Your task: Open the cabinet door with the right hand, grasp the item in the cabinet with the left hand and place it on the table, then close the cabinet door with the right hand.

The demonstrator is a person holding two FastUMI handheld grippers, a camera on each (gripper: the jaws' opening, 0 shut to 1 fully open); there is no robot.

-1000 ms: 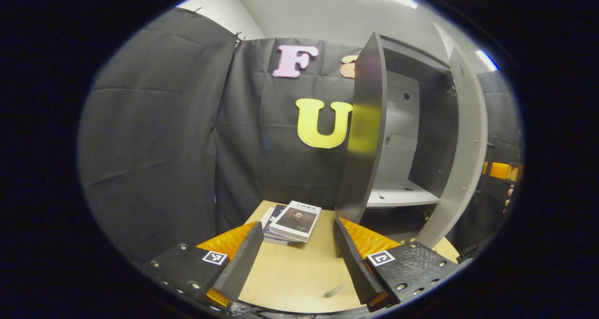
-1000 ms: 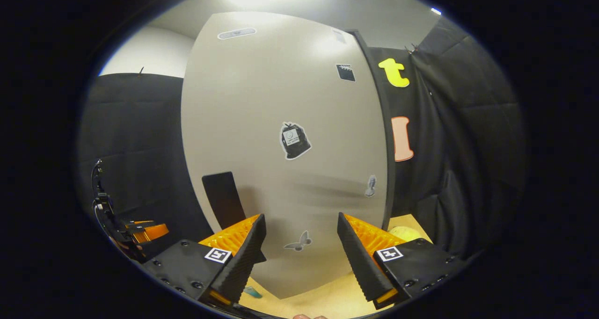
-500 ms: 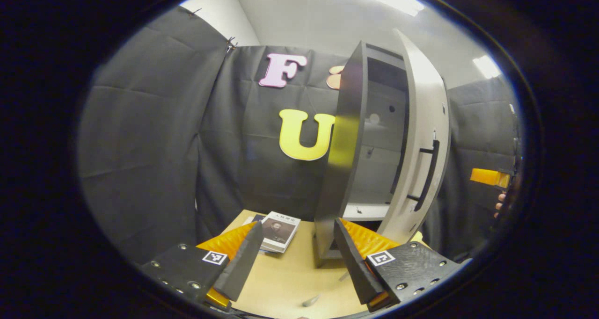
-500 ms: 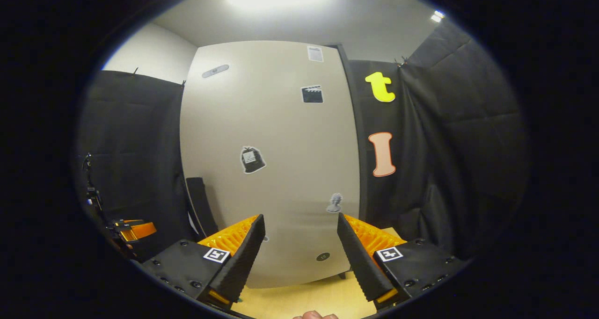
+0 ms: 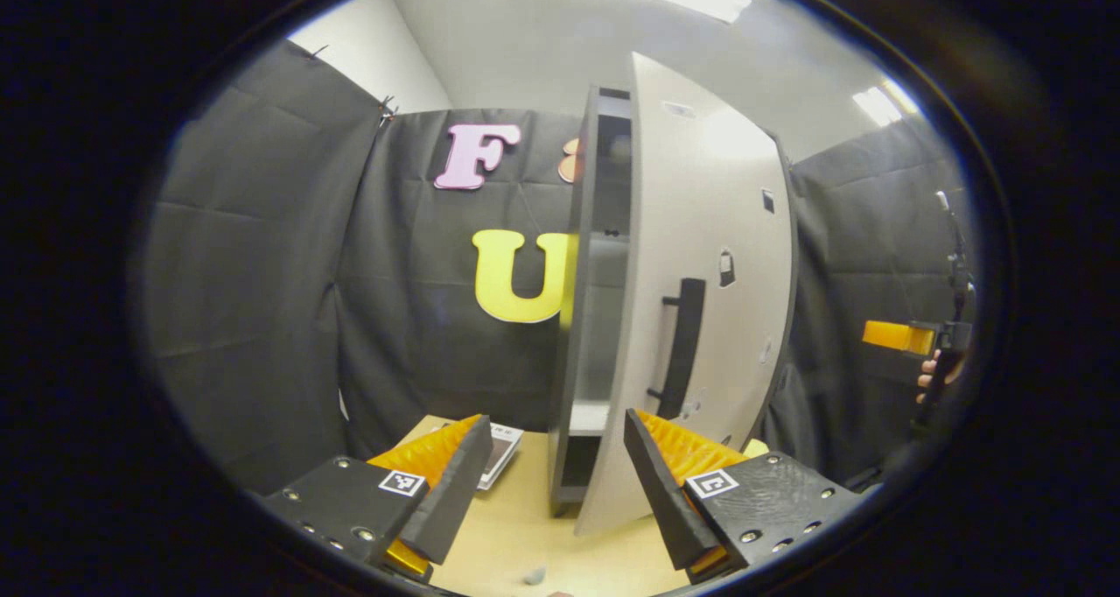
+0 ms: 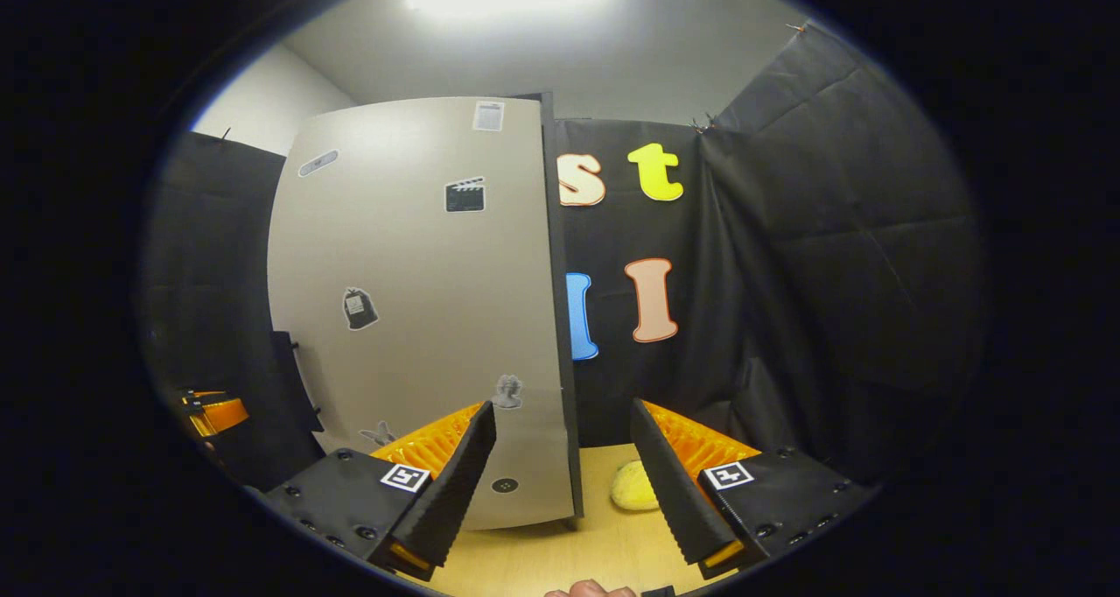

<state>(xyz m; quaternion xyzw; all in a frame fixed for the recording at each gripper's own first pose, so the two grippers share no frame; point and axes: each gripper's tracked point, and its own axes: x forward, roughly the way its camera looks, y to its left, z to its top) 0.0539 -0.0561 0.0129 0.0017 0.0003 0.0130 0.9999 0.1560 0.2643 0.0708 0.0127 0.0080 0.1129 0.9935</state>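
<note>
The cabinet (image 5: 573, 317) stands on the wooden table (image 5: 516, 536), and its pale grey door (image 5: 700, 256) is a narrow gap from shut, with a strip of shelf still showing inside. A black handle (image 5: 682, 343) runs down the door. A small stack of books (image 5: 503, 444) lies on the table left of the cabinet, partly behind my left gripper (image 5: 556, 483), which is open and holds nothing. My right gripper (image 6: 564, 483) is open too and hangs off the door (image 6: 411, 317) without touching it.
A yellow lump (image 6: 632, 485) sits on the table (image 6: 560, 553) right of the cabinet. A small grey object (image 5: 534, 575) lies near the front edge. The other gripper (image 5: 897, 336), held by a hand, shows far right in the left gripper view. Black cloth walls surround the table.
The door has swung from wide open to almost shut. The right gripper has come away from the door and turned right. The left gripper has drawn back from the books.
</note>
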